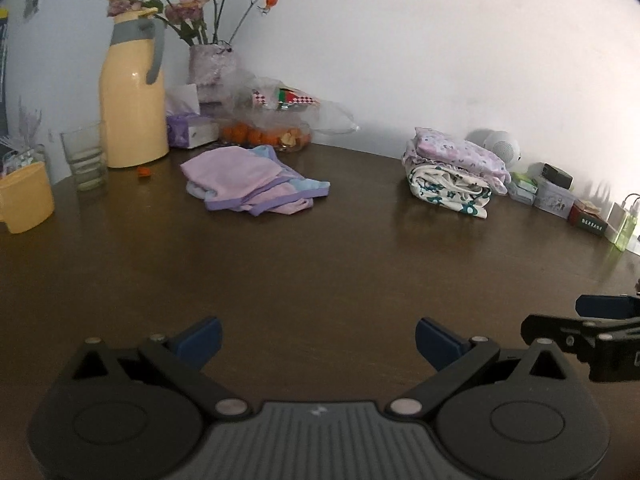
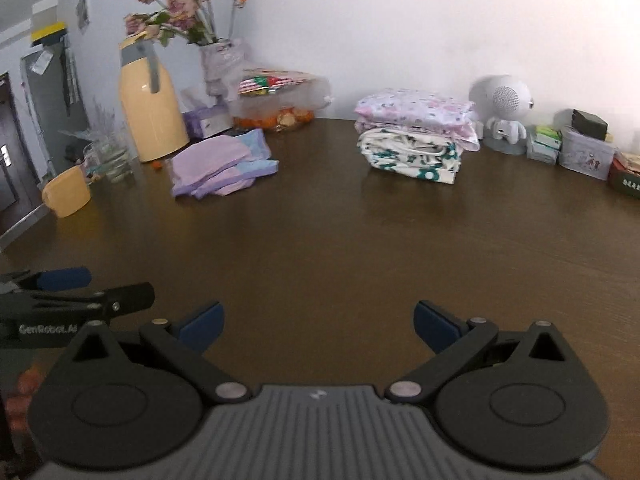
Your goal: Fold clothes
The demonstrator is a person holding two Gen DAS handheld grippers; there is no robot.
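Lilac and pale-blue cloth, thin and limp by the look of it, makes up the one unfolded garment, which lies crumpled on the brown surface toward the back left, just in front of the yellow flask. It should be light and floppy, likely to sag and slide on the smooth wood, so I would pinch it at a purple-bound hem or corner, one corner per hand-held gripper, and drag it toward the bare middle before flattening it. Its layers overlap, so whether it is one piece or two I cannot tell.

To the right stands one stack of two folded pieces, a pink print resting on a white one with green shapes. These look done.

The left hand-held gripper and the right hand-held gripper both hover low over the near edge, jaws spread wide and empty, well apart from the cloth.

Further out: one vase of flowers, one glass, one yellow cup, one tissue box, a bowl of oranges, and one white toy figure beside some small boxes.
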